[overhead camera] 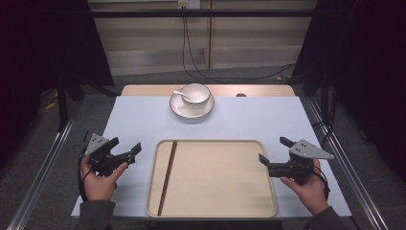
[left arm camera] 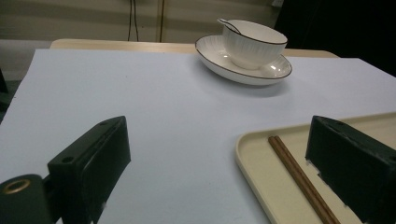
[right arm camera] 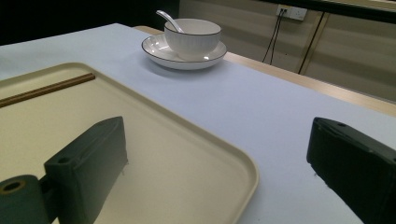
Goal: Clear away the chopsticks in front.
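Observation:
A cream tray (overhead camera: 215,201) lies at the table's front centre, with a pair of brown chopsticks (overhead camera: 168,175) along its left side. A white bowl (overhead camera: 195,94) with a spoon (overhead camera: 181,94) in it stands on a white plate (overhead camera: 191,109) at the back. My left gripper (overhead camera: 125,148) is held open left of the tray, with nothing between its jaws. My right gripper (overhead camera: 274,150) is open by the tray's right edge, also holding nothing. The left gripper view shows the chopsticks (left arm camera: 301,179), tray (left arm camera: 261,175) and bowl (left arm camera: 252,43); the right gripper view shows the tray (right arm camera: 187,172) and bowl (right arm camera: 192,37).
A pale blue mat (overhead camera: 249,120) covers the wooden table (overhead camera: 143,90). Metal rails run along both sides of the table on the floor. Cables (overhead camera: 191,62) hang down the back wall.

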